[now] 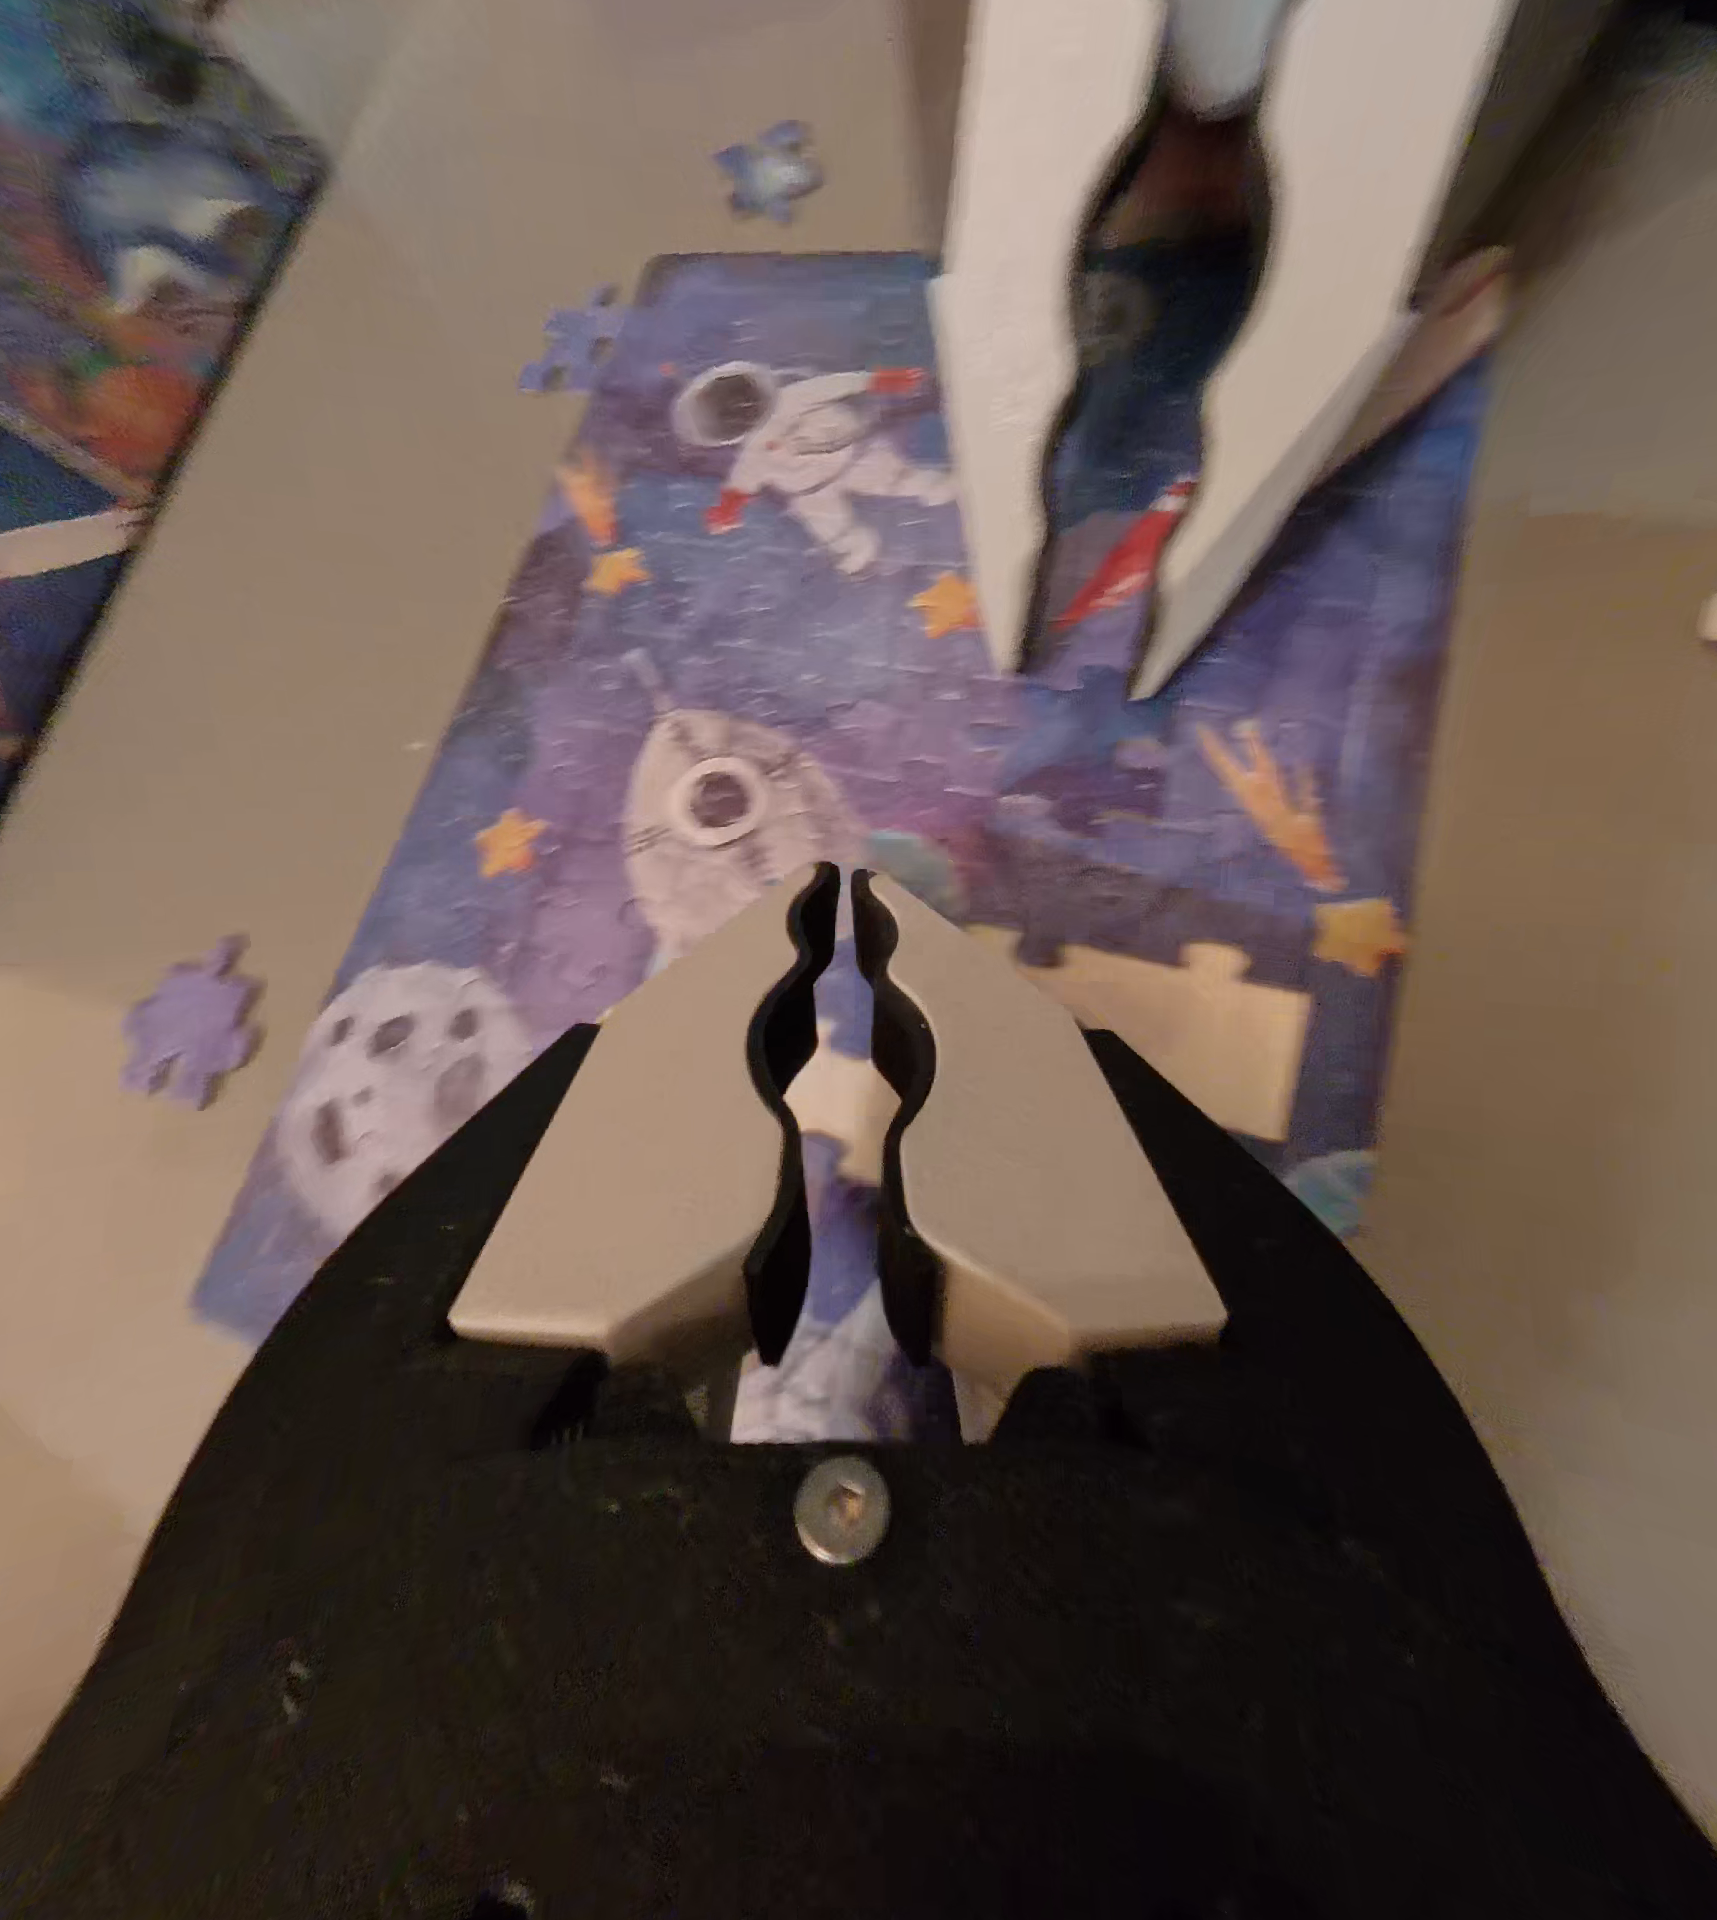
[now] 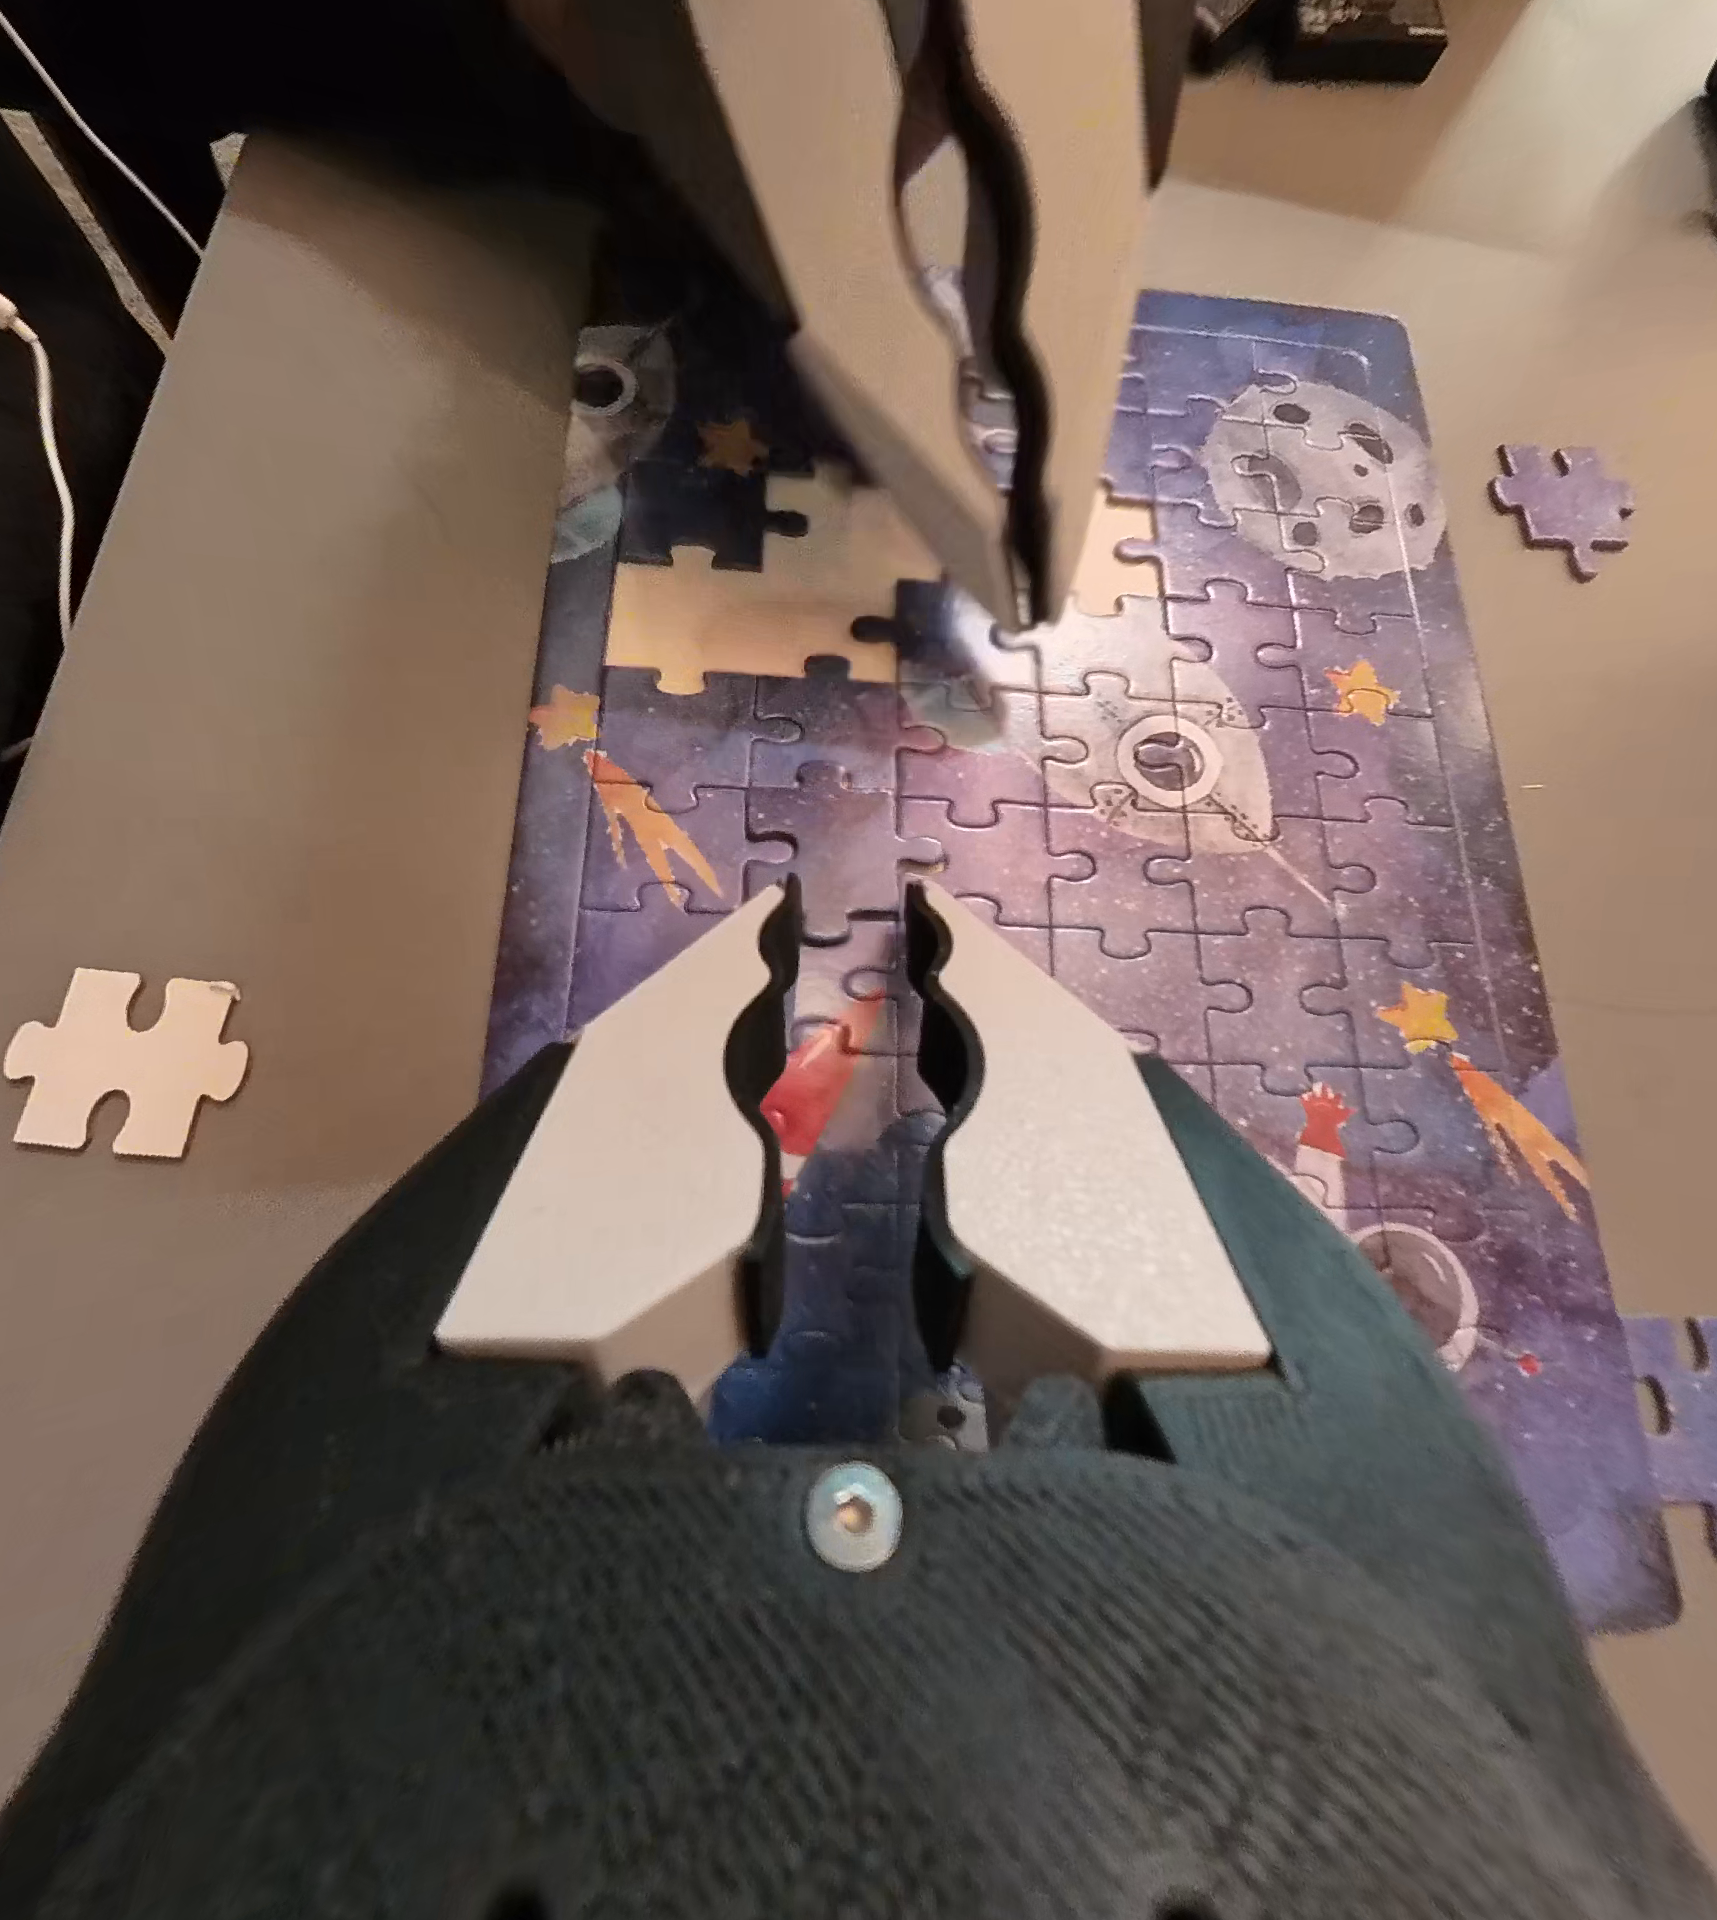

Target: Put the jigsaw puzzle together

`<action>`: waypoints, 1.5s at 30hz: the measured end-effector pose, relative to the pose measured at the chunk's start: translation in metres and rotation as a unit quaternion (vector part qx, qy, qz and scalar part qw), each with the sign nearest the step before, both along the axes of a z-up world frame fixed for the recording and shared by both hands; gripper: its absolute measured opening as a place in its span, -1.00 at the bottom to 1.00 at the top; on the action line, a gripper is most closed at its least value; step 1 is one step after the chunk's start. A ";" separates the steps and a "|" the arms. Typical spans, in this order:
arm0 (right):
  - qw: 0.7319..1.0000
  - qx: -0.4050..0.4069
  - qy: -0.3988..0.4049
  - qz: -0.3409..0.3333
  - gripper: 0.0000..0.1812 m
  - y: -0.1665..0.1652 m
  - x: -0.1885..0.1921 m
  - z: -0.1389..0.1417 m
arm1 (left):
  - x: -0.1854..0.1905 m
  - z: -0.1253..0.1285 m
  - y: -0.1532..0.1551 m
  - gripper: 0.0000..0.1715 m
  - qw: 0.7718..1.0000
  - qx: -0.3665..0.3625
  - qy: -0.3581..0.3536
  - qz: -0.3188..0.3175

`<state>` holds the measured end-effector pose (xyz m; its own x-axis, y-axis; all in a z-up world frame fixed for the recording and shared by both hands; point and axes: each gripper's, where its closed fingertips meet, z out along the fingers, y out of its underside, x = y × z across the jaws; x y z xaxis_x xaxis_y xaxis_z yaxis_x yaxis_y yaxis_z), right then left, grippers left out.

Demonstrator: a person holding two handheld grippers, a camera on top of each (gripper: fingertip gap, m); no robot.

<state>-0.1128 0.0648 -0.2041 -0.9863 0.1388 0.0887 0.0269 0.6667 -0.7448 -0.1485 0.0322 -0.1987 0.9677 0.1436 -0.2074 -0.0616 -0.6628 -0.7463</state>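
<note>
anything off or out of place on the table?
One loose piece lies blank side up, left of the puzzle in the right wrist view. A dark blue piece sits askew at the gap, not seated, under the left hand-held gripper. Three more pieces lie loose face-up.

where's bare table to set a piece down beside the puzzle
Bare table runs along the puzzle edge beyond the white piece. The opposite side is tighter: purple piece and blue piece lie there, with a free strip between them. Over the puzzle both hand-held grippers crowd in.
</note>
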 end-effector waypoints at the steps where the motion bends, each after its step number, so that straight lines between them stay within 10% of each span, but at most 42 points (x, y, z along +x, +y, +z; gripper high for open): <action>1: 1.000 0.000 0.003 -0.002 -0.80 0.001 -0.001 0.001 | -0.011 0.005 -0.005 -1.00 1.000 0.010 0.010 0.025; 8: 0.999 -0.015 0.020 -0.021 -0.80 0.010 -0.010 0.009 | -0.039 0.043 -0.025 -1.00 0.986 0.130 -0.023 0.107; 45: 0.999 -0.016 -0.042 -0.007 -0.52 -0.002 0.000 -0.005 | -0.038 0.026 -0.020 -1.00 0.990 0.084 -0.007 0.112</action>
